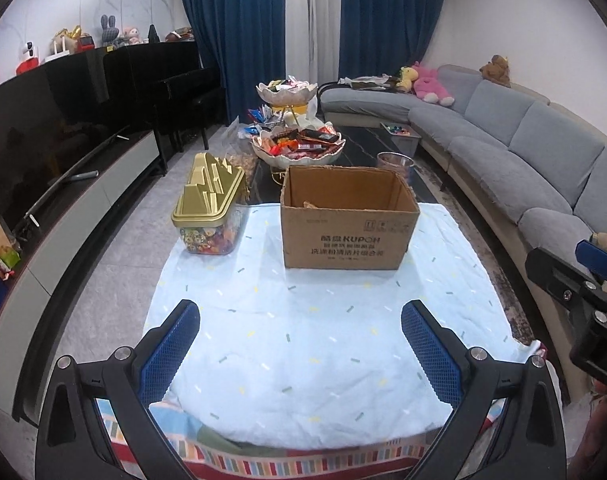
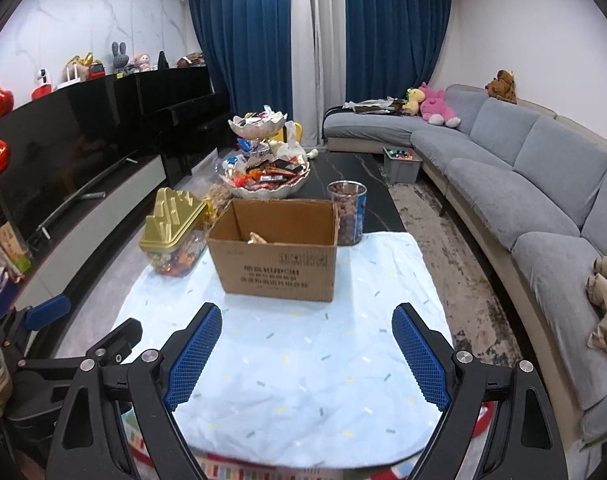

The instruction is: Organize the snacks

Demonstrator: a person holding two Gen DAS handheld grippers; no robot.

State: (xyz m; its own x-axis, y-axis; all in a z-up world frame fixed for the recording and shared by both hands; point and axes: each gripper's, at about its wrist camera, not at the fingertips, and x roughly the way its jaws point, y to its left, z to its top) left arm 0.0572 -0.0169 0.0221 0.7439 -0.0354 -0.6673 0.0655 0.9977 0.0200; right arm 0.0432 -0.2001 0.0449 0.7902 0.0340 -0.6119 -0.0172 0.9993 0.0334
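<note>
Snacks (image 1: pixel 303 145) are heaped in a bowl (image 1: pixel 327 159) well beyond both grippers, behind the box (image 1: pixel 349 236). The box is set on the cloth (image 1: pixel 303 340) ahead of the left gripper (image 1: pixel 301 350) and right gripper (image 2: pixel 305 354); both are held wide, nothing between the fingers. A gold-lidded jar (image 1: pixel 209 212) is placed left of the box

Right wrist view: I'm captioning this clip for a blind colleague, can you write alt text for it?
An open right gripper with blue pads hovers empty over a light blue cloth, facing an open cardboard box. A gold-lidded candy container stands left of the box, a clear jar of brown snacks behind its right corner.
</note>
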